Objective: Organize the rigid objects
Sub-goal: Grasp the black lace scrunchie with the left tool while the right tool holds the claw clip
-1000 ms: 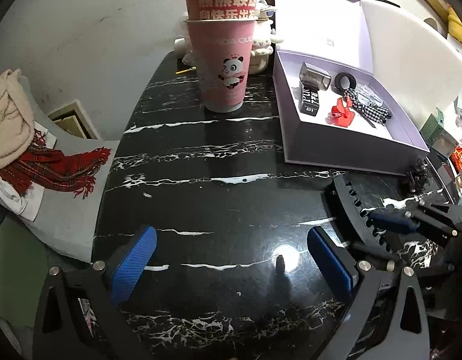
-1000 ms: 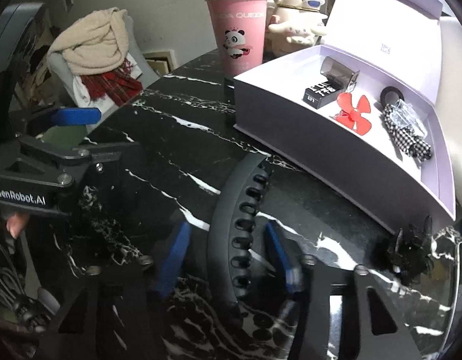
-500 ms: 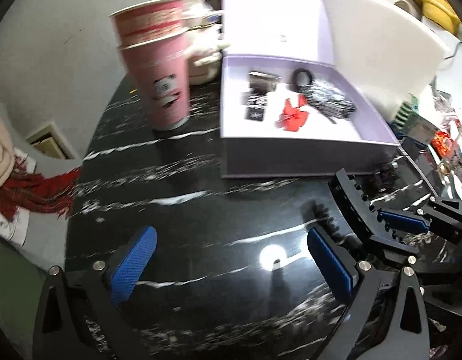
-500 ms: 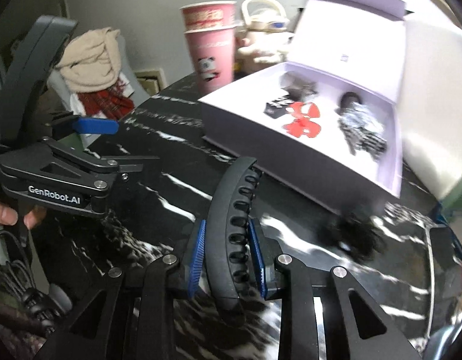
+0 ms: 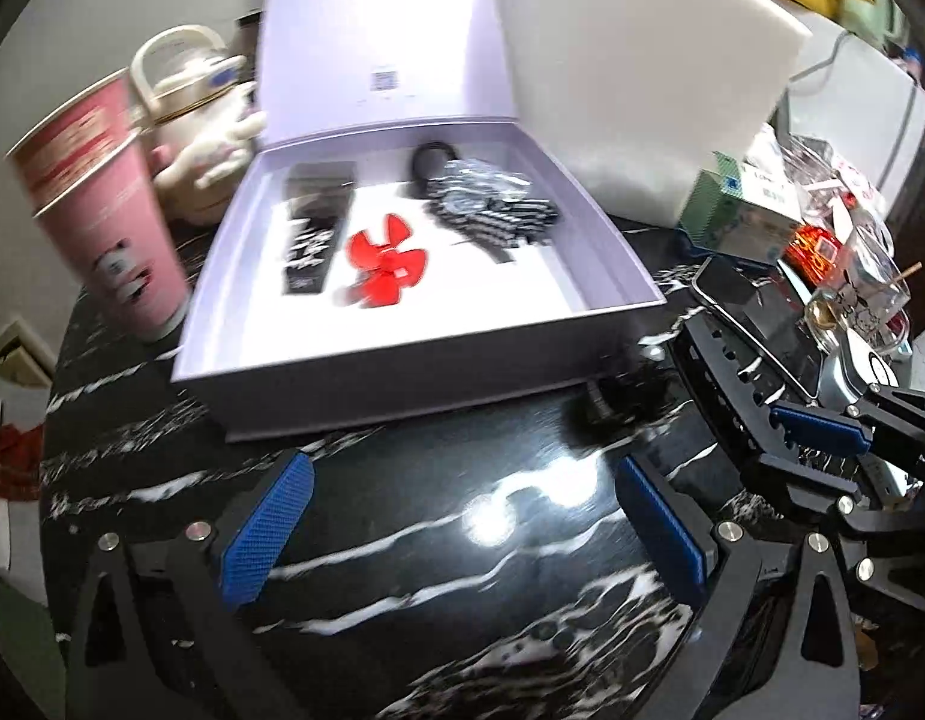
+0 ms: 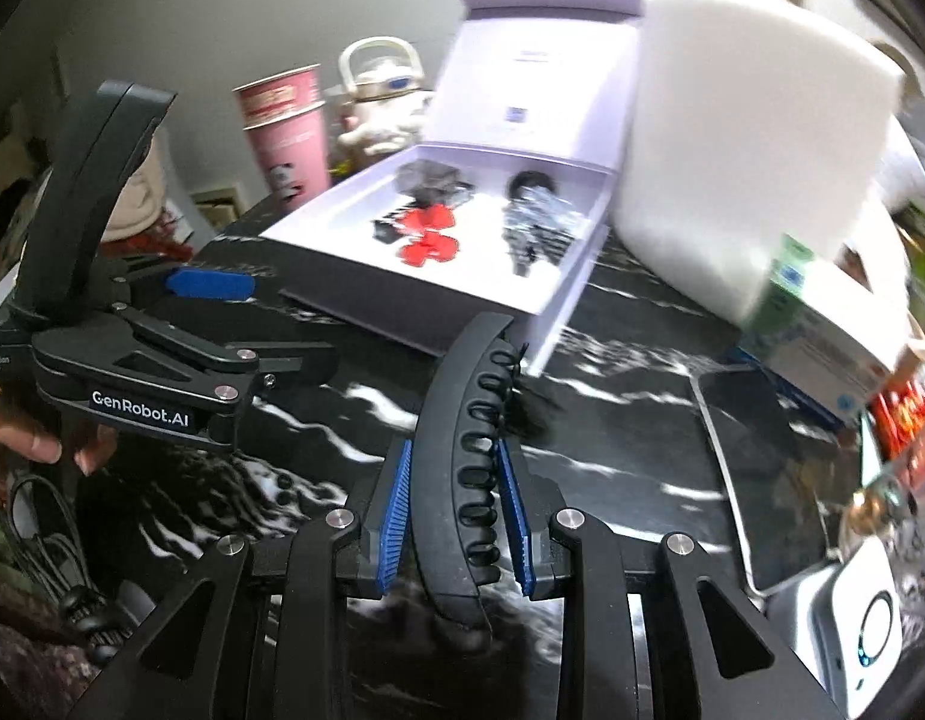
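Two pink paper cups [image 5: 96,222] stand stacked at your left, then one lavender box [image 5: 402,354] holding four items; it looms nearer than a second ago. Your left gripper [image 5: 456,531] gapes empty over the marble table [image 5: 462,570]; your right gripper [image 6: 453,516] clamps one black hair claw [image 6: 468,468], now lifted
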Action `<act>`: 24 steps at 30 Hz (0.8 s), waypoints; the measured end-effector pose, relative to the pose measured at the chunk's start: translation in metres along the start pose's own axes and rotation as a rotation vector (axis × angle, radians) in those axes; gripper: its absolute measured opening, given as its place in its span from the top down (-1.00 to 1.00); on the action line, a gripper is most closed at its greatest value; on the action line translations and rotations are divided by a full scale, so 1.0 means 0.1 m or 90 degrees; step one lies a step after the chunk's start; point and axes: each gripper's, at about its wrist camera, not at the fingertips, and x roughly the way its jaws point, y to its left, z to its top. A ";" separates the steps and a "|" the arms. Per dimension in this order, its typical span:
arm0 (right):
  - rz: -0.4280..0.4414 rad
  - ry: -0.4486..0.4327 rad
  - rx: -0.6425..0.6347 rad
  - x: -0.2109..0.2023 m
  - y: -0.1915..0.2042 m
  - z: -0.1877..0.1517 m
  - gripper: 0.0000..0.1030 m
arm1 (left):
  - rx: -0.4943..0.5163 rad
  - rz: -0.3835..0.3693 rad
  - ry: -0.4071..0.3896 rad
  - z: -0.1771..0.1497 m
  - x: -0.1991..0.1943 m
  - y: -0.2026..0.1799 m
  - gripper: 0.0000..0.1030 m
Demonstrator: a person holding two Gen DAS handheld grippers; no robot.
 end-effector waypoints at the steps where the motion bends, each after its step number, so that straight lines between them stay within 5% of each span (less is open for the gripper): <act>1: -0.005 0.001 0.007 0.00 -0.05 -0.01 0.45 | 0.007 -0.003 0.000 0.02 0.02 -0.05 -0.99; 19: -0.026 0.010 0.092 -0.01 -0.67 -0.14 0.45 | 0.055 -0.075 0.048 0.26 0.59 -0.67 -0.99; 22: -0.029 0.013 0.102 0.00 -0.73 -0.15 0.45 | 0.051 -0.088 0.054 0.24 0.62 -0.71 -0.82; 24: -0.032 0.016 0.106 -0.01 -0.75 -0.16 0.45 | 0.042 -0.092 0.063 0.24 0.65 -0.72 -0.50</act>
